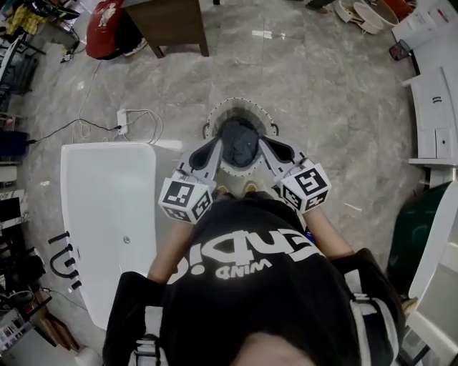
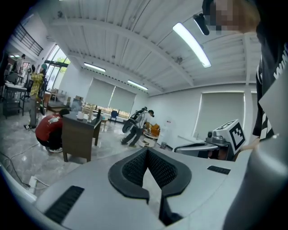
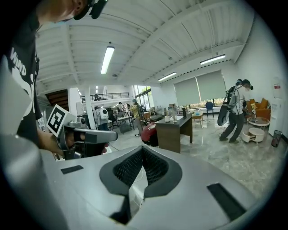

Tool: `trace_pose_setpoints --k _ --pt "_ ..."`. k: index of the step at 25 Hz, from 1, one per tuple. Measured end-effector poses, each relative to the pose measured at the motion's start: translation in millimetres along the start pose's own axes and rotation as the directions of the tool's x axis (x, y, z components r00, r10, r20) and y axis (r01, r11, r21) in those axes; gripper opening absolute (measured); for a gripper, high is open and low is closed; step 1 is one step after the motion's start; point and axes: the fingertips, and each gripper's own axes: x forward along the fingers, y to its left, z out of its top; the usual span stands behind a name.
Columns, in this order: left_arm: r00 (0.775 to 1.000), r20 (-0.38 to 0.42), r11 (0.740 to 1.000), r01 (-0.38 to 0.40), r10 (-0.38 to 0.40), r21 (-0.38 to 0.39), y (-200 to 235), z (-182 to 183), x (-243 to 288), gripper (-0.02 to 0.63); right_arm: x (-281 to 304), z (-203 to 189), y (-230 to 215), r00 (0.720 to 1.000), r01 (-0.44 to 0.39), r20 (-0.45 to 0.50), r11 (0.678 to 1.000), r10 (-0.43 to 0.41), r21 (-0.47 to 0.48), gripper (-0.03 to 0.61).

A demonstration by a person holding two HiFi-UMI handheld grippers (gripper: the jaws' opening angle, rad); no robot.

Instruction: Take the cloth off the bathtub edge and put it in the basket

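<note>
**Head view: cloth (image 1: 240,141) lies in basket (image 1: 244,103), both tongs closed and empty**

Seen from above, the dark grey cloth sits bunched inside the round wire basket on the marble floor (image 1: 322,86), just above frame centre. The left gripper (image 1: 213,146) and right gripper (image 1: 268,145) hang over the basket's two sides, angled toward each other, with the cloth between and below them. Neither touches it. The white bathtub (image 1: 71,214) fills the left of the frame, well apart from the basket, its near edge bare. A power strip (image 1: 122,121) with trailing cables lies on the floor above the tub, and a brown desk (image 1: 172,21) stands at the top.

In the left gripper view, the dark ribbed pads (image 2: 135,168) meet at their tips with nothing between them. In the right gripper view the pads (image 3: 128,168) likewise meet, holding nothing. Each gripper view catches the other gripper's marker cube at its edge, against a large hall with people in the background.
</note>
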Motion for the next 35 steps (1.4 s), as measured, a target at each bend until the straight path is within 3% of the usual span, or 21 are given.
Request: trace_pose_setpoints --k 10,35 --pt "0.999 0.028 0.999 -0.035 0.034 0.036 3.7 5.7 -13.5 0.014 -9.4 8.9 -0.2 0.996 0.048 0.073 0.999 -0.048 0.005 0.014" --pt "0.998 0.02 0.998 -0.062 0.061 0.021 -0.1 -2.6 -18.9 0.014 -6.8 3.9 9.7 0.997 0.029 0.075 0.999 -0.027 -0.021 0.014"
